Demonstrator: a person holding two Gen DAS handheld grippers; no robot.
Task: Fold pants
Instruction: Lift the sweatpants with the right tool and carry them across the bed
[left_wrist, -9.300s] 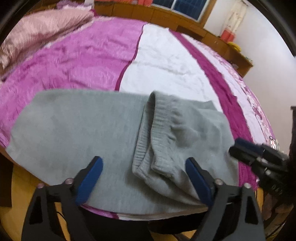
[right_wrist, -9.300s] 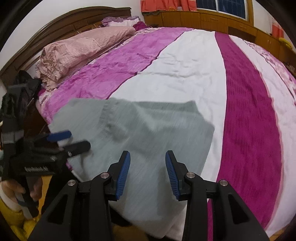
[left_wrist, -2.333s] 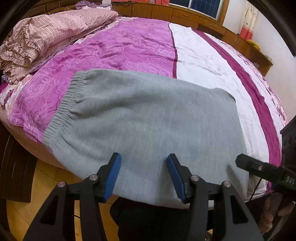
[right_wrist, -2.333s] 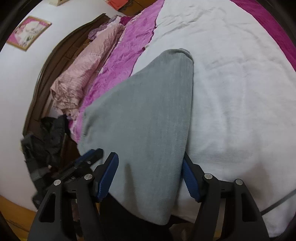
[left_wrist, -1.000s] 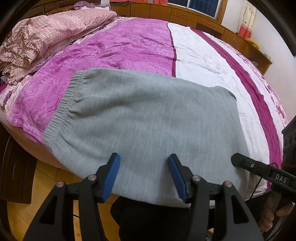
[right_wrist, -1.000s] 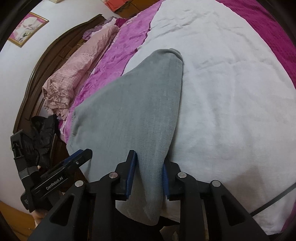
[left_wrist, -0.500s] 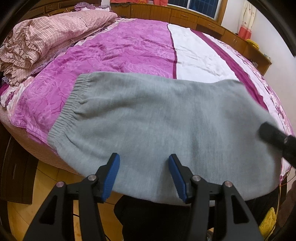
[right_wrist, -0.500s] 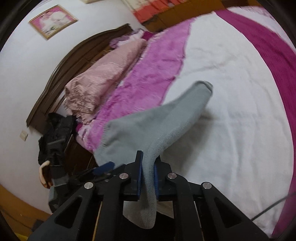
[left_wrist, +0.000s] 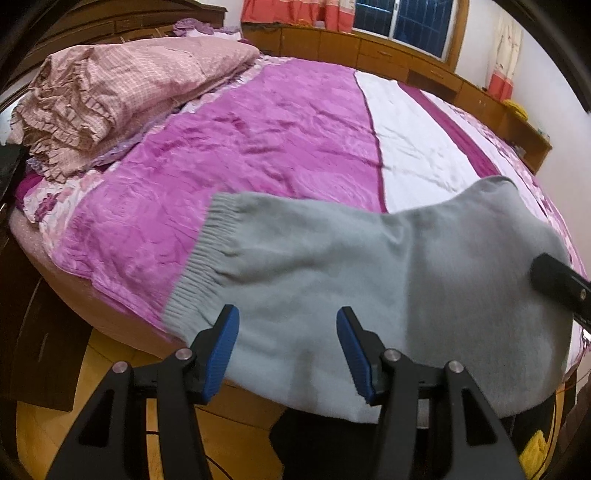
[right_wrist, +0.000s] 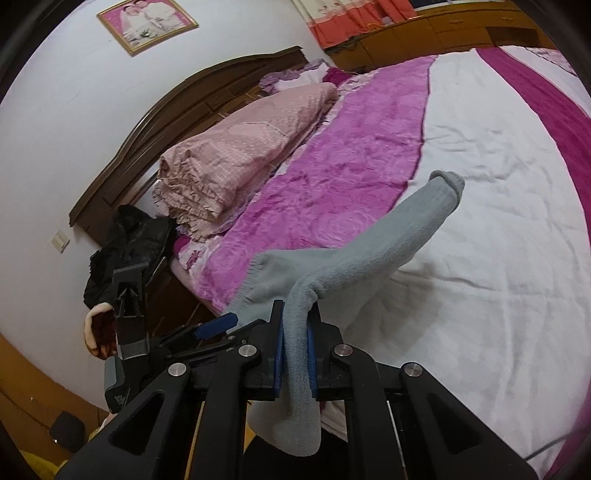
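Two grippers are working: the right gripper (right_wrist: 295, 354) is clamping the gray pants (left_wrist: 369, 280) at lower centre, while the left gripper (left_wrist: 286, 350) is hanging open above them.

Soft, even indoor light fills the room around the bed with the magenta-and-white striped velvety cover (left_wrist: 280, 122); the window behind it is dark. Fisheye curvature bends the bed's edges, and black vignetting rings both views. The raised grey knit pants (left_wrist: 424, 280) are motion-blurred, casting a faint shadow.
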